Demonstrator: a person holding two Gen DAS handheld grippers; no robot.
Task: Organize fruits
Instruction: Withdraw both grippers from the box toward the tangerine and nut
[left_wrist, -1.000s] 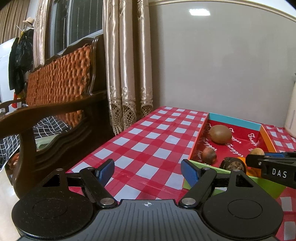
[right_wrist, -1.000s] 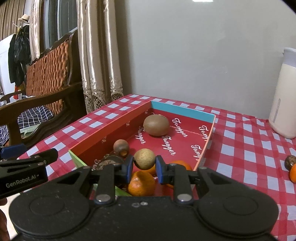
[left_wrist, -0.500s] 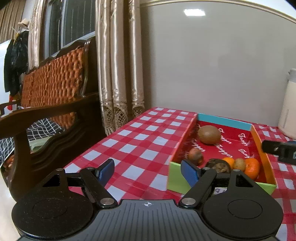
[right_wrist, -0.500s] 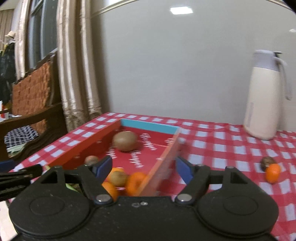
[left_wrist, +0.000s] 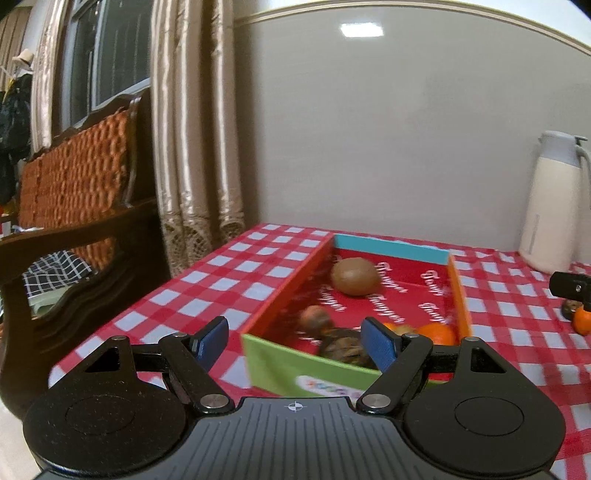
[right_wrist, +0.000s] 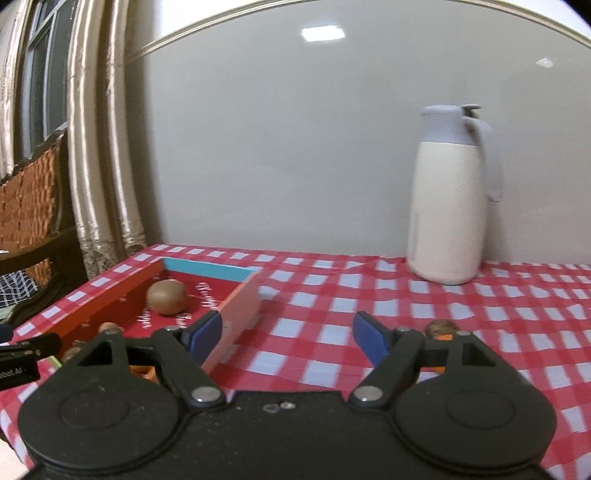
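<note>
A red box (left_wrist: 280, 295) with a green front wall and a blue back wall sits on the checked table; it also shows in the right wrist view (right_wrist: 240, 306). In it lie a kiwi (left_wrist: 354, 276), a small brown fruit (left_wrist: 314, 319), a dark fruit (left_wrist: 343, 347) and an orange (left_wrist: 436, 334). My left gripper (left_wrist: 295, 341) is open and empty at the box's near left corner. My right gripper (right_wrist: 288, 334) is open and empty, to the right of the box. A small orange (left_wrist: 581, 320) and a dark fruit (right_wrist: 441, 326) lie on the table beside it.
A white thermos jug (right_wrist: 448, 206) stands at the back right by the wall. A wooden bench (left_wrist: 74, 229) with an orange woven back and curtains (left_wrist: 192, 147) stand left of the table. The table (right_wrist: 369, 295) has a red and white cloth.
My right gripper let go of the round fruit in the box, opened, and swung right toward the loose fruits. My left gripper turned right toward the box.
</note>
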